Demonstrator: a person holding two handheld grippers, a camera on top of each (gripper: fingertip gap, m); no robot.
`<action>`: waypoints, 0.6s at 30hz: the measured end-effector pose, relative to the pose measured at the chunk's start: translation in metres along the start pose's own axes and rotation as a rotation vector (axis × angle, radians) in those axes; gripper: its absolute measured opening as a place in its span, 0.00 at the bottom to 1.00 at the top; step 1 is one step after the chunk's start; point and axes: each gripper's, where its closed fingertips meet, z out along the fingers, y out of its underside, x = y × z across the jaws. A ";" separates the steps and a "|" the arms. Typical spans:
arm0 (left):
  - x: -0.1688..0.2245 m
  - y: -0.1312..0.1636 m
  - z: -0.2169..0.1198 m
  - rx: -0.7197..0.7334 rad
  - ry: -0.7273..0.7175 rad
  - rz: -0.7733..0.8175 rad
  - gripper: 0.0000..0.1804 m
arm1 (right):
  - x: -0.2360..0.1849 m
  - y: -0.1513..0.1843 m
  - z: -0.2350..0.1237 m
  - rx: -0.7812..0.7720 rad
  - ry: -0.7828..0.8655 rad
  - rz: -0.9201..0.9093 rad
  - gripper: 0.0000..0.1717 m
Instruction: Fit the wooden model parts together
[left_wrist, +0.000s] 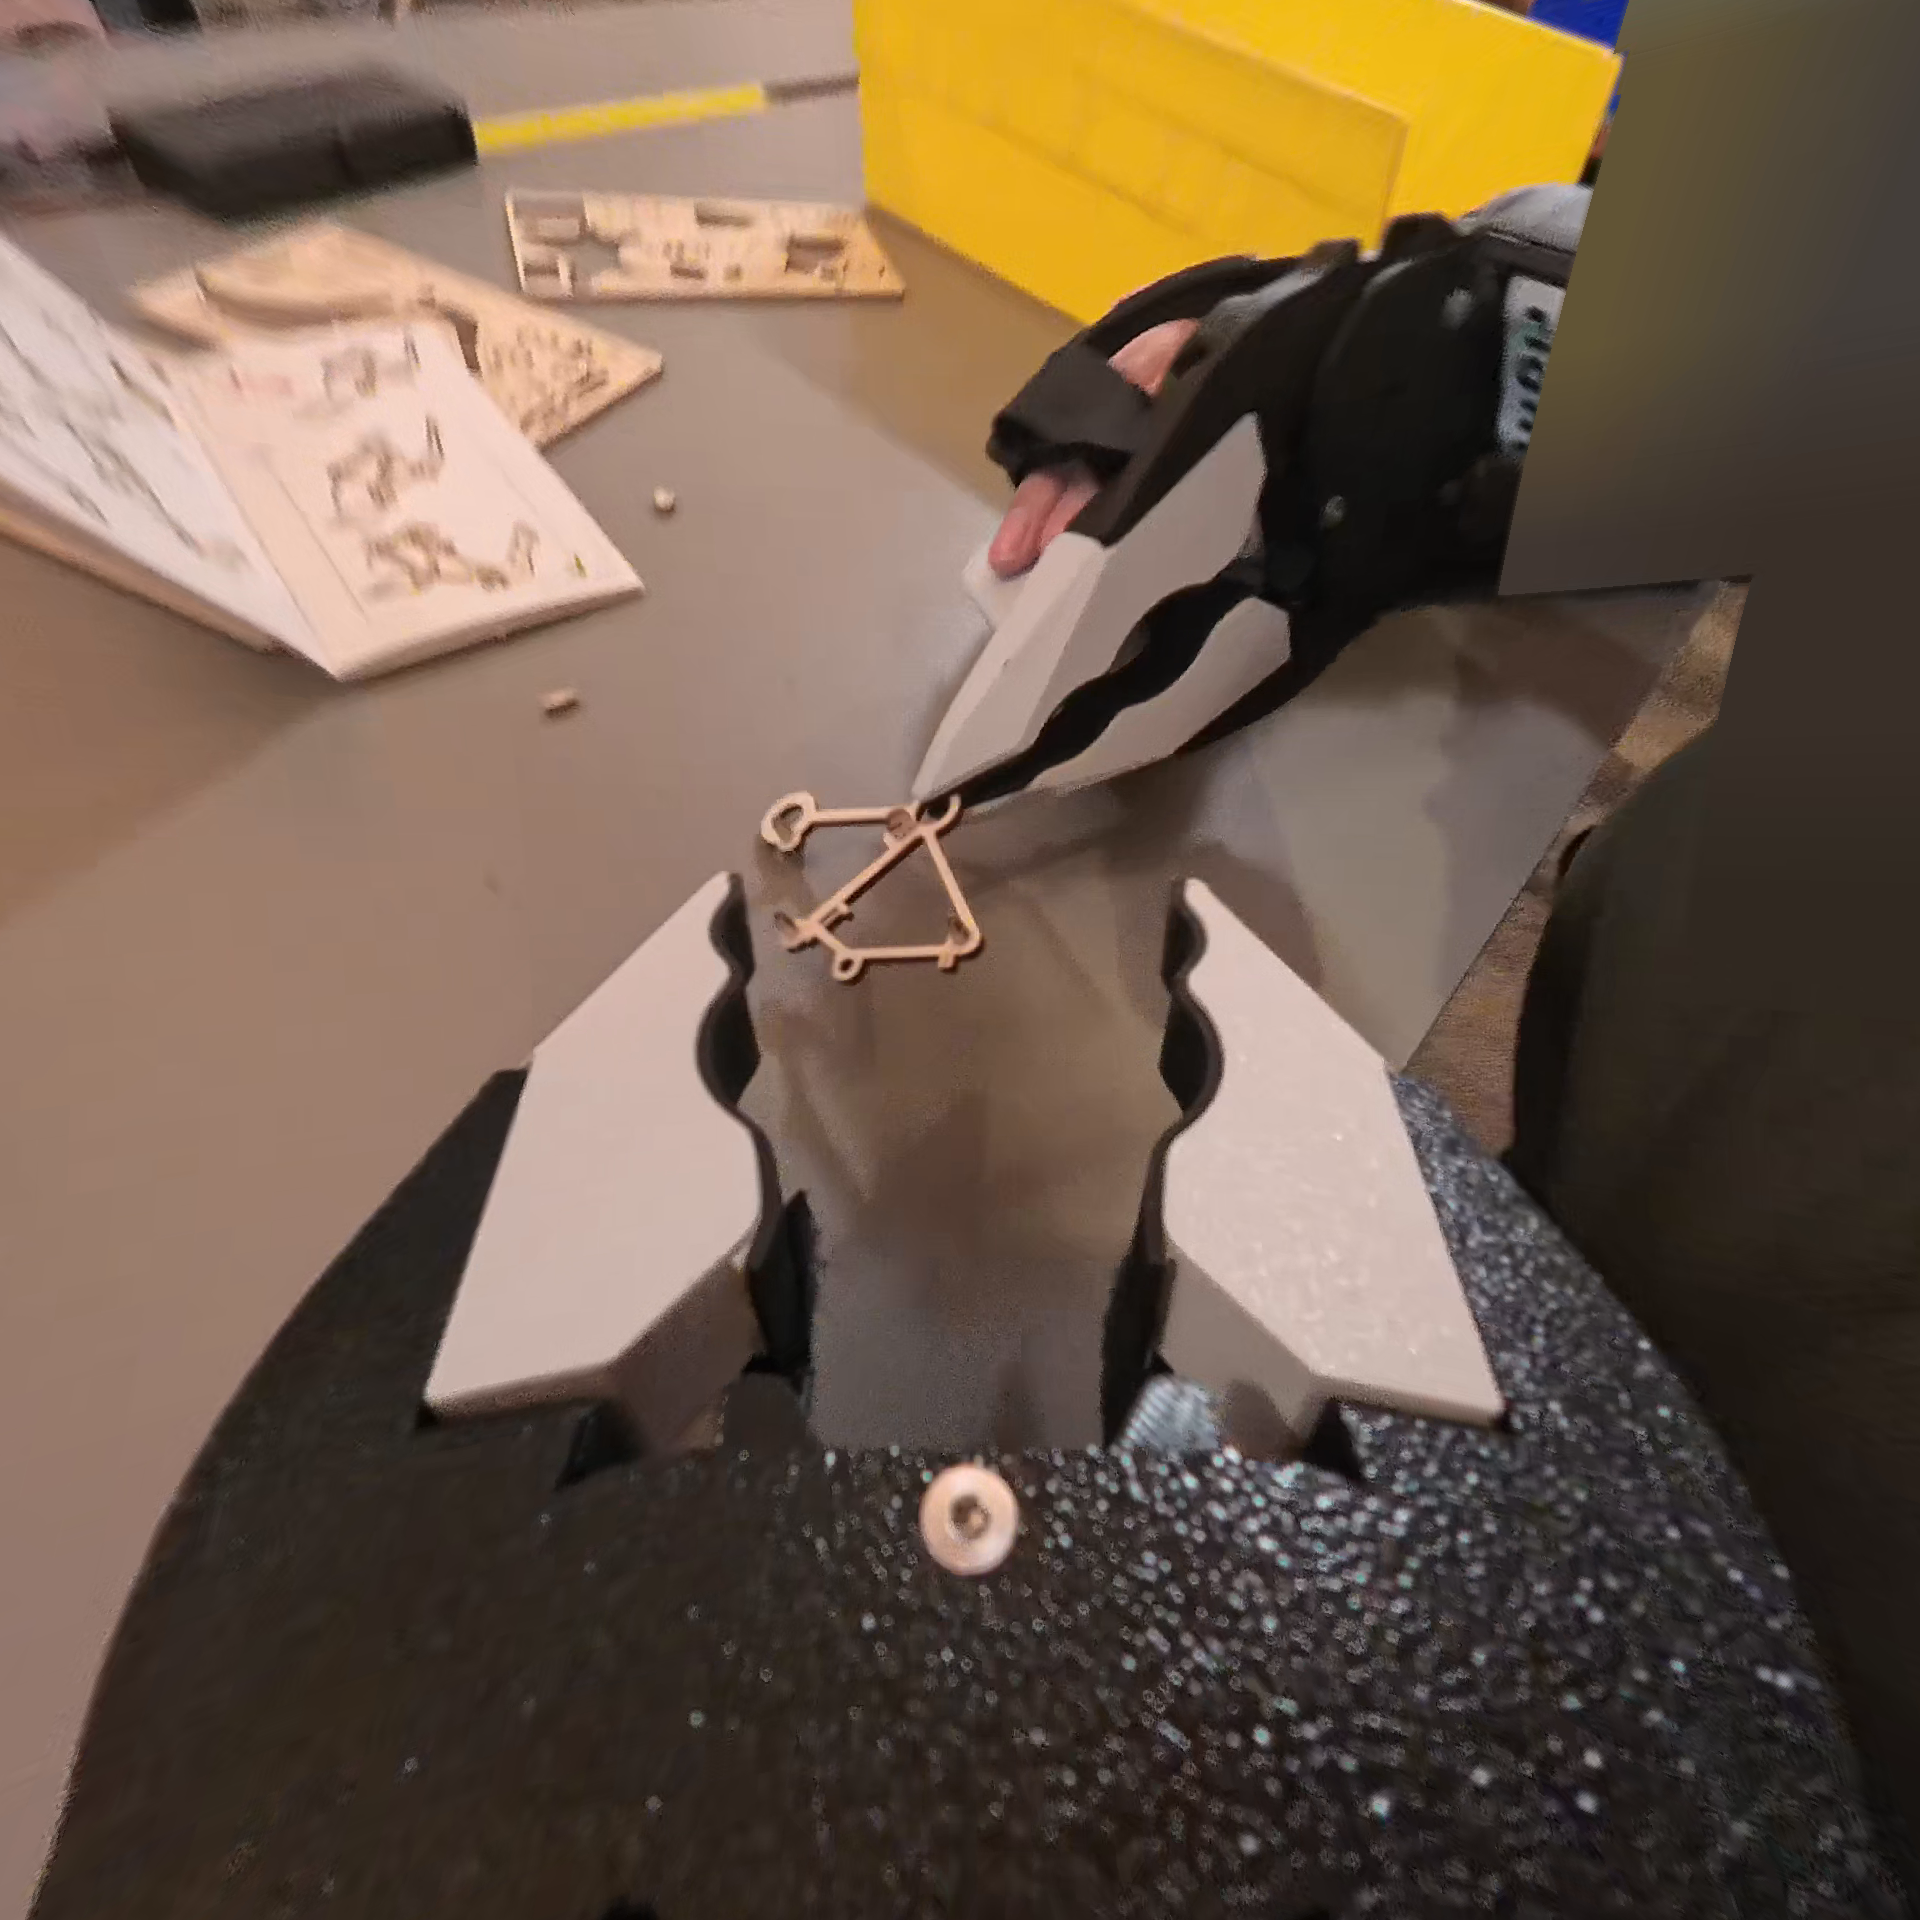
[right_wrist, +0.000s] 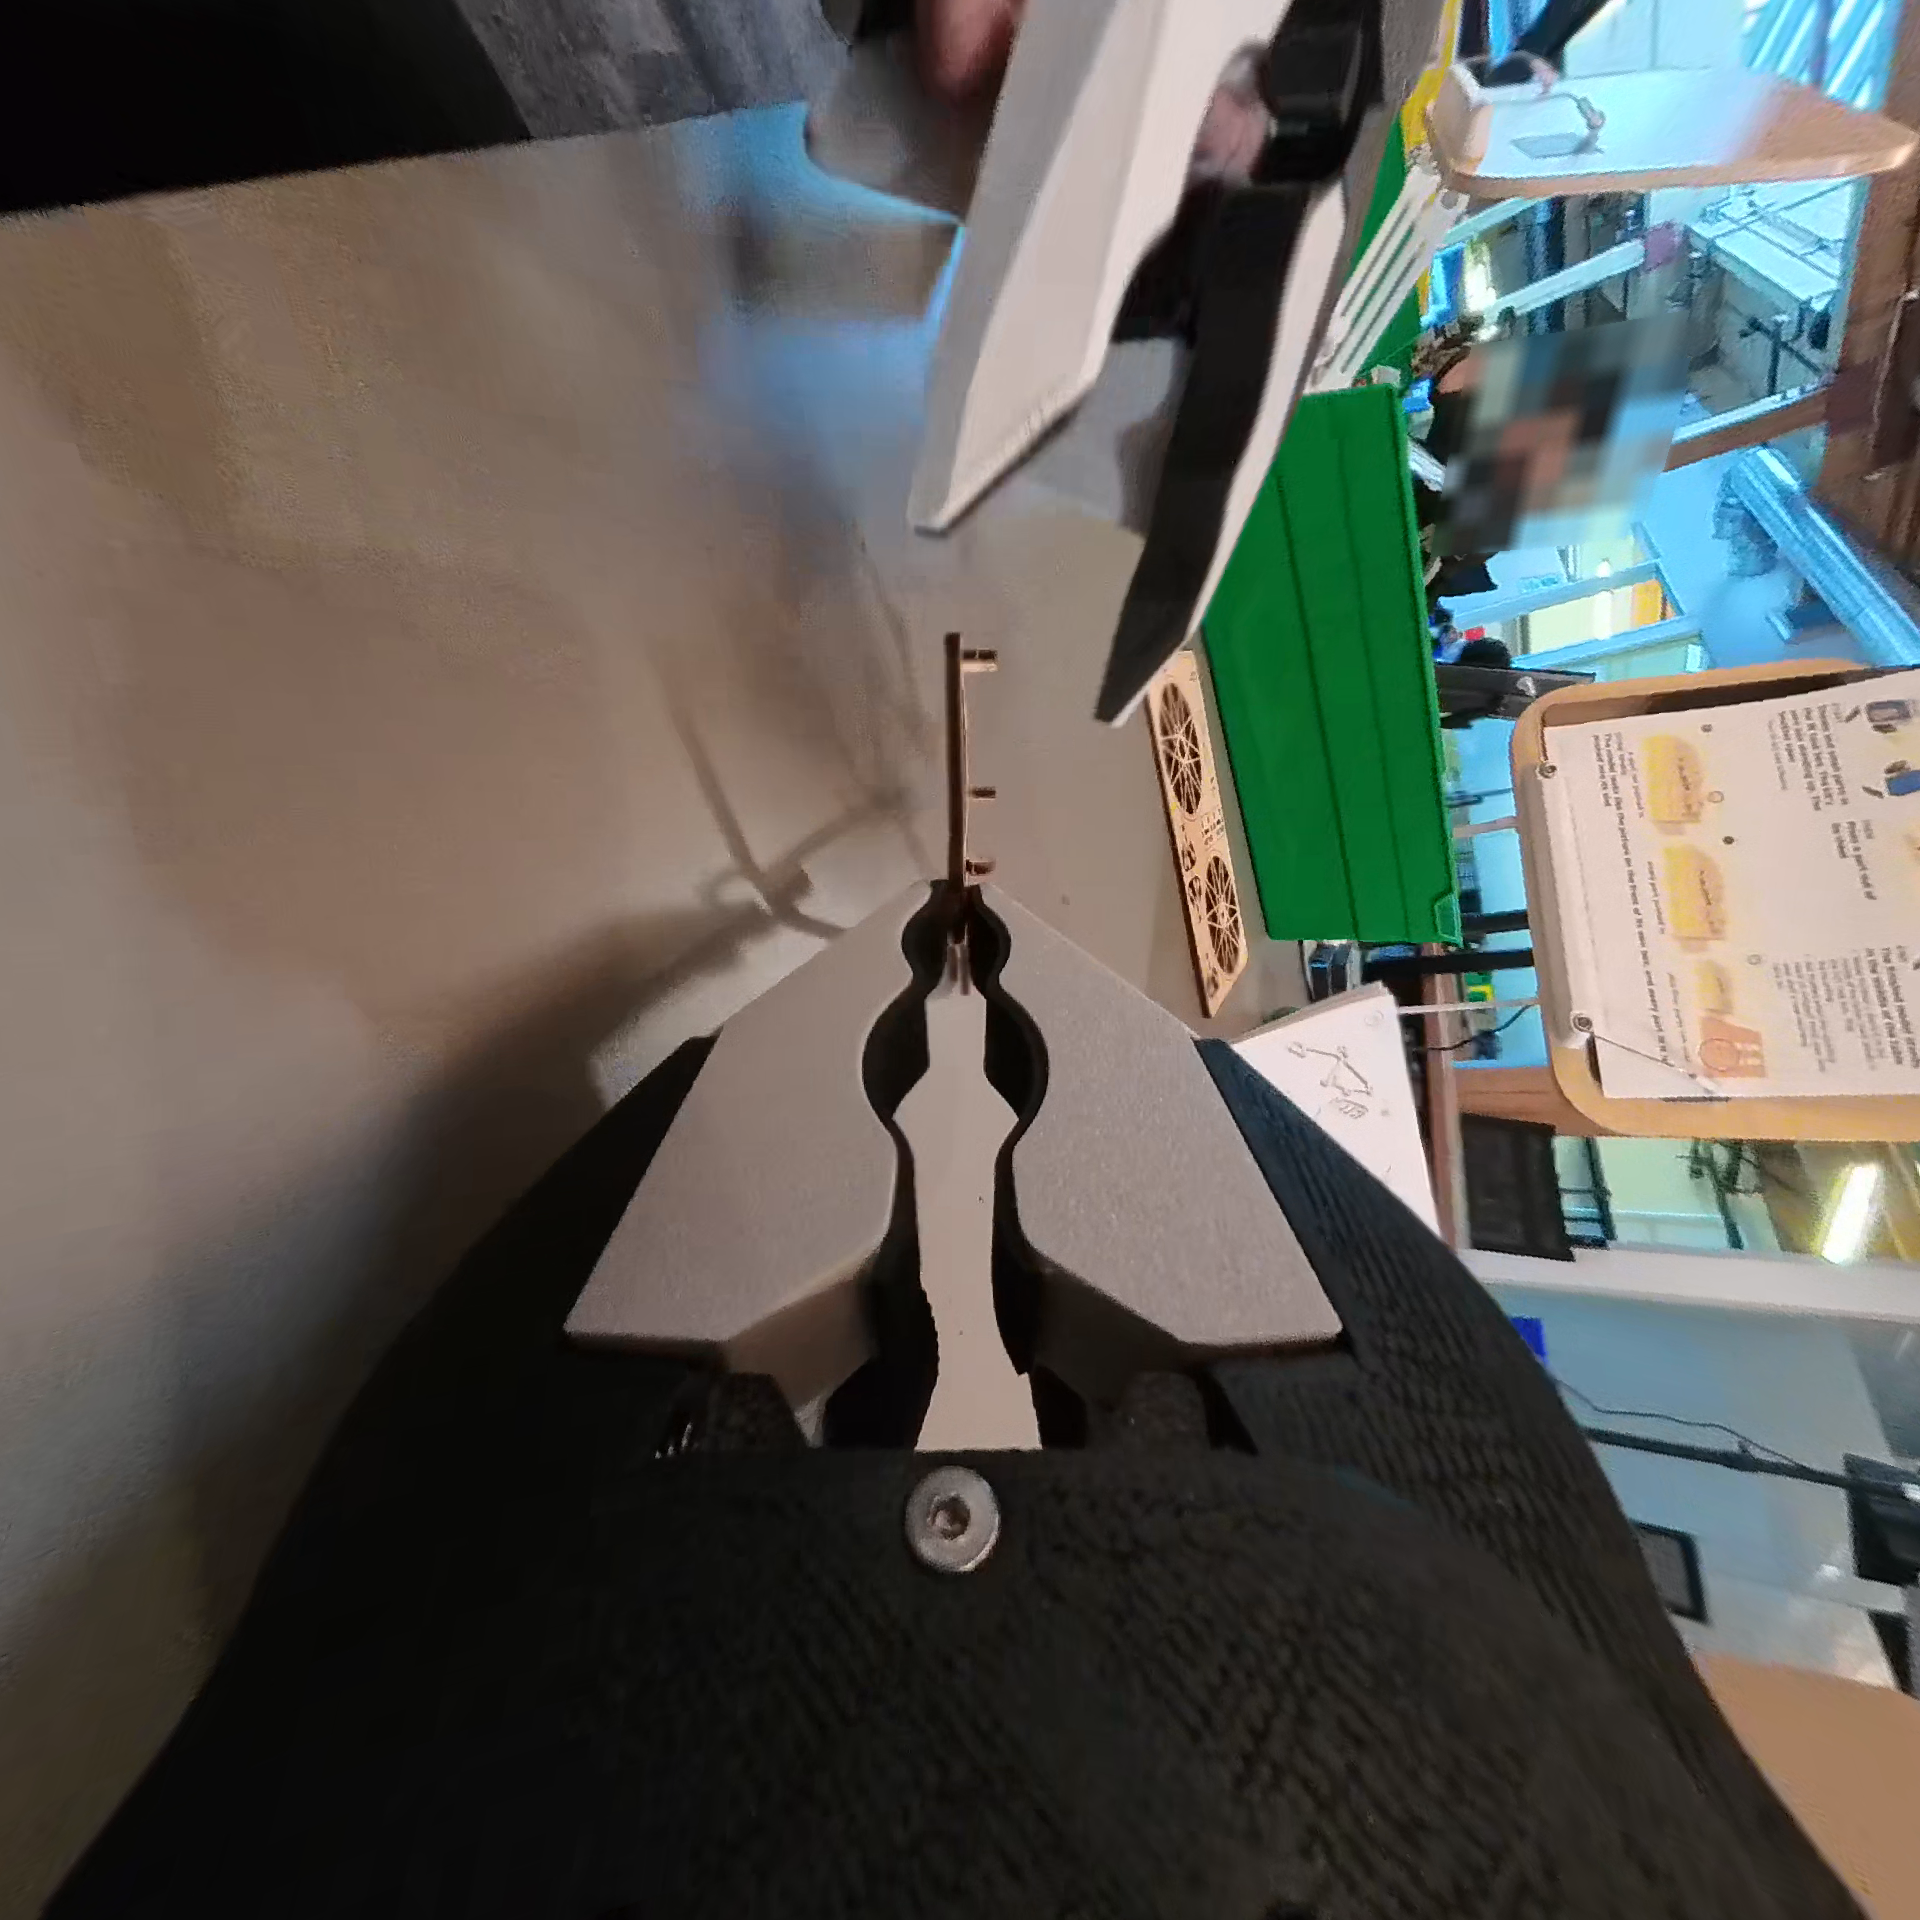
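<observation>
Wooden frame part (left_wrist: 883, 894) pinched at one corner by right claw (left_wrist: 930, 805), left claw (left_wrist: 961, 904) wide, bare table (left_wrist: 312, 935) around

Each gripper (left_wrist: 961, 894) has pale grey wedge fingers, wavy black pads, a speckled black body and one silver screw (left_wrist: 969, 1536).

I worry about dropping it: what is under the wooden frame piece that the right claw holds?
Under the wooden frame piece lies bare grey table carrying its shadow; it hangs clear, pinched at one corner by the right claw. The open left claw hides the nearer tabletop.
</observation>
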 end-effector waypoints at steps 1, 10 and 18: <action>-0.001 -0.003 -0.004 0.021 -0.014 0.061 0.44 | 0.001 -0.001 0.000 0.008 -0.002 0.015 0.00; -0.015 0.008 0.001 0.060 -0.134 0.498 0.31 | 0.005 -0.006 -0.007 0.120 -0.054 0.181 0.00; -0.011 0.004 0.015 0.058 -0.175 0.628 0.23 | 0.011 -0.007 -0.010 0.186 -0.085 0.298 0.00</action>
